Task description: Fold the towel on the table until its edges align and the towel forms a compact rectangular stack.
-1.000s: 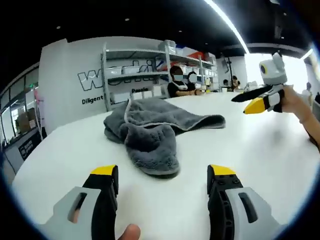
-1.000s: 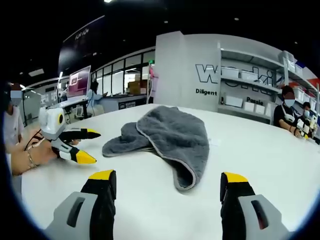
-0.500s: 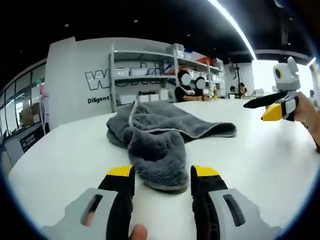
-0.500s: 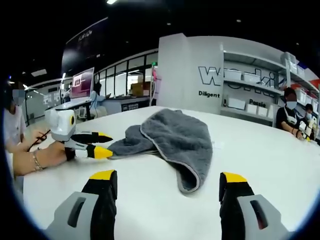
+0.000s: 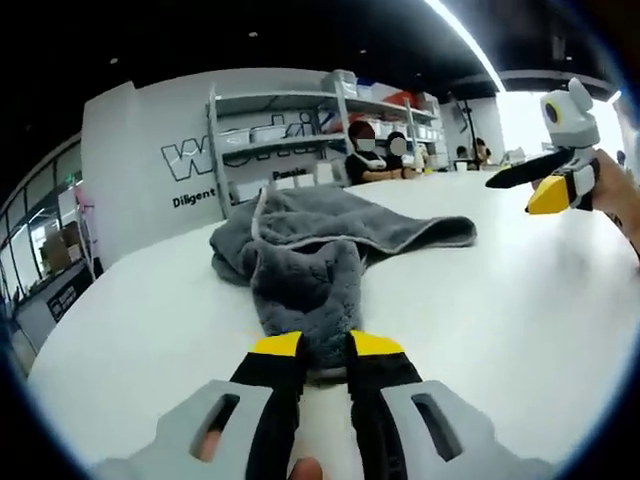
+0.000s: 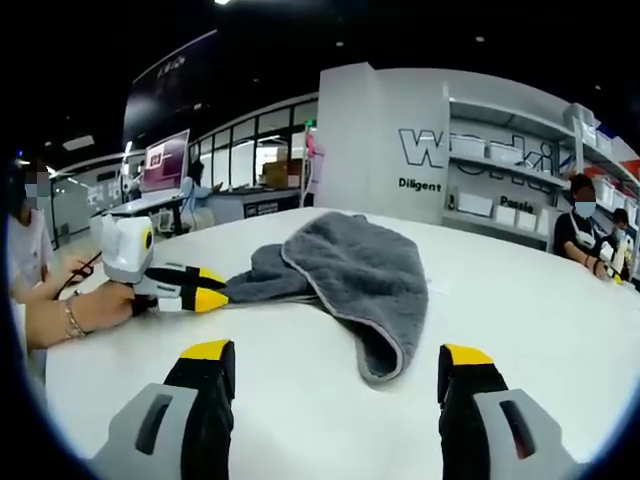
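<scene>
1. Towel [image 5: 315,250], grey, lies crumpled and unfolded on the white desk [image 5: 480,300]; one lobe reaches toward the left claw, another flap spreads flat across the desk.
2. Left claw [image 5: 325,348]: jaws nearly together, clenched on the near edge of the towel; yellow tips touch the cloth on both sides.
3. Right gripper view: left claw [image 6: 215,298] sits at the towel's [image 6: 350,270] left corner, held in a person's hand [image 6: 75,315].
4. Right claw [image 6: 335,355]: jaws wide apart, released, holding nothing, just off the towel's near tip, above bare desk [image 6: 520,300].
5. Shelving [image 5: 300,140] stands beyond the towel.
</scene>
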`<state>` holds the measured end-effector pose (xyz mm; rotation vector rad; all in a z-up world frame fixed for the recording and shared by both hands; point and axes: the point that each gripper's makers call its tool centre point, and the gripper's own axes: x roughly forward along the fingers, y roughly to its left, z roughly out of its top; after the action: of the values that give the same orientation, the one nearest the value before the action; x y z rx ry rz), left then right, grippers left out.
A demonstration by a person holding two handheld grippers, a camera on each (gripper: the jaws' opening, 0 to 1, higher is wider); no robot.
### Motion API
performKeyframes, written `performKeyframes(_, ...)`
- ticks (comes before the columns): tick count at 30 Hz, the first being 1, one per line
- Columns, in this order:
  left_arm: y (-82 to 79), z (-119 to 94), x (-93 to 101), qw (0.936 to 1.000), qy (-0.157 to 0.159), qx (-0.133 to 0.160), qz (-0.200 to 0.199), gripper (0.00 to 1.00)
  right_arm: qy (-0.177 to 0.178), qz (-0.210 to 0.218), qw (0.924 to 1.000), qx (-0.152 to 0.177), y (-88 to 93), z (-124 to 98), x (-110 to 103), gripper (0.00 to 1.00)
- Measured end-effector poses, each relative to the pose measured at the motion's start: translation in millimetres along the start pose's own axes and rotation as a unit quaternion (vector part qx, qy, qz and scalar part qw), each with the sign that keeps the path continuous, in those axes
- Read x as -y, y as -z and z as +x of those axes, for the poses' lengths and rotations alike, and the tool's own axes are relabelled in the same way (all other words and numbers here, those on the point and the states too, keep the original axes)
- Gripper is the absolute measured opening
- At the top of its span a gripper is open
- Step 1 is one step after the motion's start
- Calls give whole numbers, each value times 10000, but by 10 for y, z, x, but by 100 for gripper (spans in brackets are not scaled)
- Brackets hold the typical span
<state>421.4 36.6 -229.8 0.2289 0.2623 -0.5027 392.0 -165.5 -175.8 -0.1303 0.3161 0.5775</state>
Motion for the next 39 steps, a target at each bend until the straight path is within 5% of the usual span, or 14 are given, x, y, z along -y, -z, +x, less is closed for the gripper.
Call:
performKeyframes(9,-53,6,-12,9993,270,71,-242,8,-9,20,10000,-89,45,33,23,84)
performKeyframes(13,-144,-36,-64,9955,357,291,-831,7,-23,0,9999,-104,48,38,14,84)
performKeyframes(19,-224,-132,-106,9927,413,461,-1033,6,-23,-34,9999,-150,68,46,5,84)
performKeyframes(39,-606,-639,-531,9806,63,1328,-1442,6,-35,-101,9996,-253,114,78,-31,84)
